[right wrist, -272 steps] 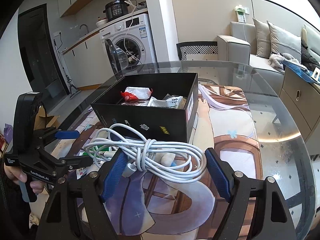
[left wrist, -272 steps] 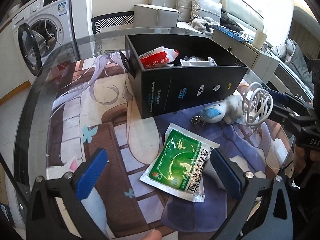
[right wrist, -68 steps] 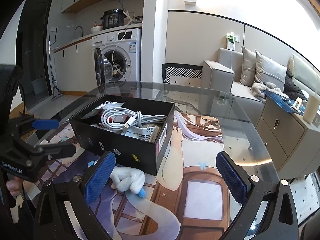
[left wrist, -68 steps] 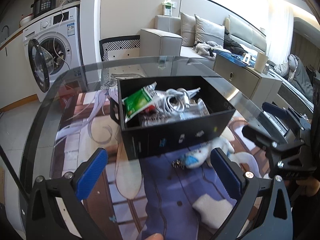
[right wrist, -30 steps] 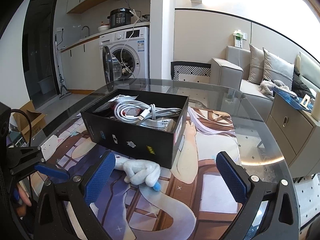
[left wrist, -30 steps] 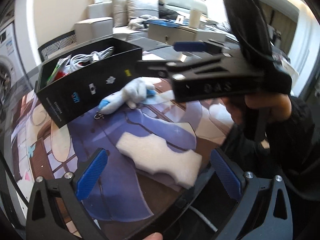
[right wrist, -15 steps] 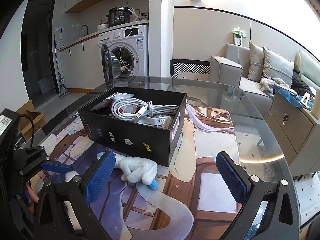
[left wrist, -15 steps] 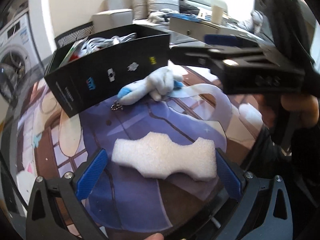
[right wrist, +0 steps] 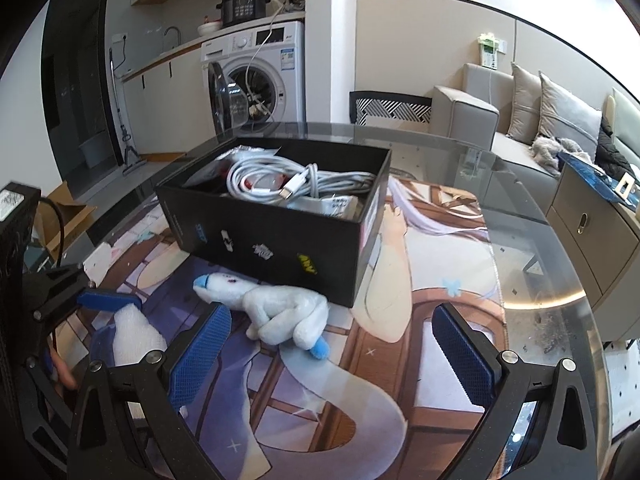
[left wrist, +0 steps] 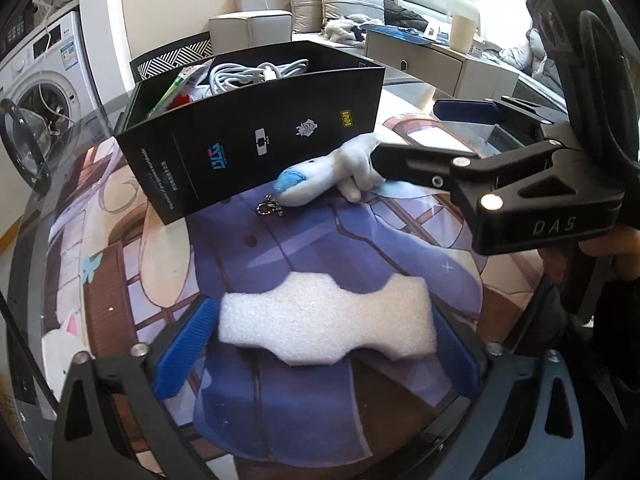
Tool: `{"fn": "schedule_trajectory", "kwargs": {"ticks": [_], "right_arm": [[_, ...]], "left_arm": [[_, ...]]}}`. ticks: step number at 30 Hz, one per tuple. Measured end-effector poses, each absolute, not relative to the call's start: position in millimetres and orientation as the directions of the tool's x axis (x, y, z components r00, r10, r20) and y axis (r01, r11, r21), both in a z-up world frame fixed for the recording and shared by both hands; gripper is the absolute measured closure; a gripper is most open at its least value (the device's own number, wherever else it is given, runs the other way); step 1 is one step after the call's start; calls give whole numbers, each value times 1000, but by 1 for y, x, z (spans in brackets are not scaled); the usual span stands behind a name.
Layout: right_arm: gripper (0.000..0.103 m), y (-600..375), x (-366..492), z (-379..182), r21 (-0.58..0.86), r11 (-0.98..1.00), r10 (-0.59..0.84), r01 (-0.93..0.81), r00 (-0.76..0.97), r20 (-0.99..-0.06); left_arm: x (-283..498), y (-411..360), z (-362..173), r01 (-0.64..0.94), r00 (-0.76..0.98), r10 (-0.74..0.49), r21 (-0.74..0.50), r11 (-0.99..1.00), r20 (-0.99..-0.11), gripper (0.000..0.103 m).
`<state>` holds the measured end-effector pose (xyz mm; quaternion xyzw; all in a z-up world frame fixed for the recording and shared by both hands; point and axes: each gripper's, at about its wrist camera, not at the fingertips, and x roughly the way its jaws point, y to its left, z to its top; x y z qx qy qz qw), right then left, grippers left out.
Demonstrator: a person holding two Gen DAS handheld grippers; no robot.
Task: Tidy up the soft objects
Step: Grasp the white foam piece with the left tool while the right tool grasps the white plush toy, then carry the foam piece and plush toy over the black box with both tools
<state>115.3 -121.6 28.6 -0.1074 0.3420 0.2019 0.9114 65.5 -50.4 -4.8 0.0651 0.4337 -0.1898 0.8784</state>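
Two soft things are left out on the mat [left wrist: 280,248]: a white foam piece [left wrist: 326,322] near the table's front edge and a white plush [right wrist: 276,306] lying just in front of the black box [right wrist: 276,236]. Left gripper [left wrist: 320,348] sits around the foam, blue pads on either end, jaws apart; the left pad looks to be touching or just beside the foam end, can't tell if it is squeezing yet. Right gripper [right wrist: 332,354] is wide open, empty, low over the mat with its left pad just beside the plush. Foam looks very light, spongy, rough-surfaced, so it should compress and not slip; best grip is end to end across its length, or at the narrower waist for a firmer bite. Likely to bend or flop if pinched at one corner. Plush is soft and light too, with a small chain [left wrist: 269,206] at one end; take it across the thick body, not the chain. Box already holds a cable [right wrist: 296,184] and packets, room on top looks limited.
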Motion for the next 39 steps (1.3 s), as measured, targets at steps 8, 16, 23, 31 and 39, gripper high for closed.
{"fn": "schedule_trajectory", "kwargs": {"ticks": [8,16,23,31,39], "right_arm": [[1,-122,122,24,-49,898,285,-437,663,-692],[1,-104,140,5,-60,882,256,-468,581,-772],[19,-93,149,2,-45,873,266,-486,551,-791],[55,-89,138,6,-73,838,290,-540,555,-780],[64,-87,120,12,-97,803,318,-588,560,-765]], "left_arm": [[66,-40,7,377,588,-299,-72,923,-752,13],[75,-17,12,297,632,-283,-112,948,-722,13],[80,-5,13,267,641,-272,-124,956,-718,13],[79,-5,14,264,649,-267,-118,957,-712,13],[77,-7,17,266,656,-266,-114,957,-706,13]]}}
